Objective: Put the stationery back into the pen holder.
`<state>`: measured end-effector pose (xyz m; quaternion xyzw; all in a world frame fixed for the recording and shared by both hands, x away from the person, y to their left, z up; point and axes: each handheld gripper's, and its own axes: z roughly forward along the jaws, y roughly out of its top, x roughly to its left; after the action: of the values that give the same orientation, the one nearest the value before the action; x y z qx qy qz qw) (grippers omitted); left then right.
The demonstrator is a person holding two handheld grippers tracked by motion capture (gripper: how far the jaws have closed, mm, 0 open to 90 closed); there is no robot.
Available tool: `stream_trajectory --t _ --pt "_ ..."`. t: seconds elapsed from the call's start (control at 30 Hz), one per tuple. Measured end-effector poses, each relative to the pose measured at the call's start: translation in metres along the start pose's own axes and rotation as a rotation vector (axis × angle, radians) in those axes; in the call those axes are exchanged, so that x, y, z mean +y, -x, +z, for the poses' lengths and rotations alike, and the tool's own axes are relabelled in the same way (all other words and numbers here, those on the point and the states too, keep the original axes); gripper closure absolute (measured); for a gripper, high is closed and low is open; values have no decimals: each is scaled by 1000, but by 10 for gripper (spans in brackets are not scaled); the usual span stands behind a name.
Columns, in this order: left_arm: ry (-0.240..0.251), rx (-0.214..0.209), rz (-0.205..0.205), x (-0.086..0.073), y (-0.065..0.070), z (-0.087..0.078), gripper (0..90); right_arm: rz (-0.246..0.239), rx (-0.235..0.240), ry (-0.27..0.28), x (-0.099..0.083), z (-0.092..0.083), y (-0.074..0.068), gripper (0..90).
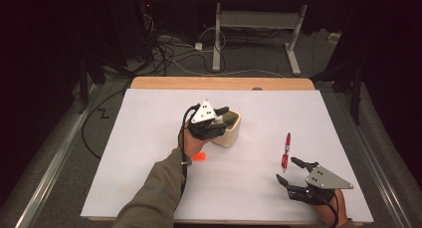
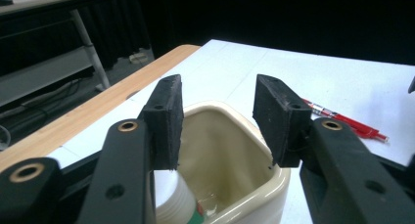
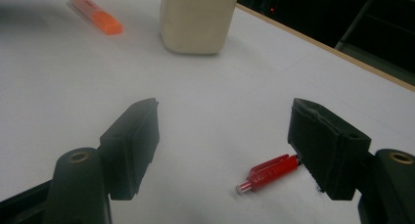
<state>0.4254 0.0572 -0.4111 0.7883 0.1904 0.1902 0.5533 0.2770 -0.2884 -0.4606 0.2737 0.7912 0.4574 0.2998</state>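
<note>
Hovering left gripper [image 1: 222, 116] fingers spread over cup [image 1: 230, 133] rim; right gripper [image 1: 290, 171] fingers spread beside pen [image 1: 286, 151]

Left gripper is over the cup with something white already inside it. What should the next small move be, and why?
Probably lift the left gripper clear of the cup: its jaws stand apart above the rim, pressing on nothing, and the white item lies inside. After that, the red pen lies by the open right gripper, and the orange marker is on the table.
</note>
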Motion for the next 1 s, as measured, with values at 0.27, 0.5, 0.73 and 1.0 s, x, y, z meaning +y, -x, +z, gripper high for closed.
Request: stream_trajectory --t 0.27,0.5,0.73,1.0 --pt "-14 18 52 6 1 -11 464 2 -7 1 0 0 0 277" --pt "-56 35 123 10 5 -25 400 -1 -3 -2 0 0 -1 278" --pt "-179 19 197 8 7 -37 318 -7 -5 -4 0 1 -2 278" --pt "-328 -3 226 -2 6 -49 303 -5 -2 -11 -1 2 -2 277"
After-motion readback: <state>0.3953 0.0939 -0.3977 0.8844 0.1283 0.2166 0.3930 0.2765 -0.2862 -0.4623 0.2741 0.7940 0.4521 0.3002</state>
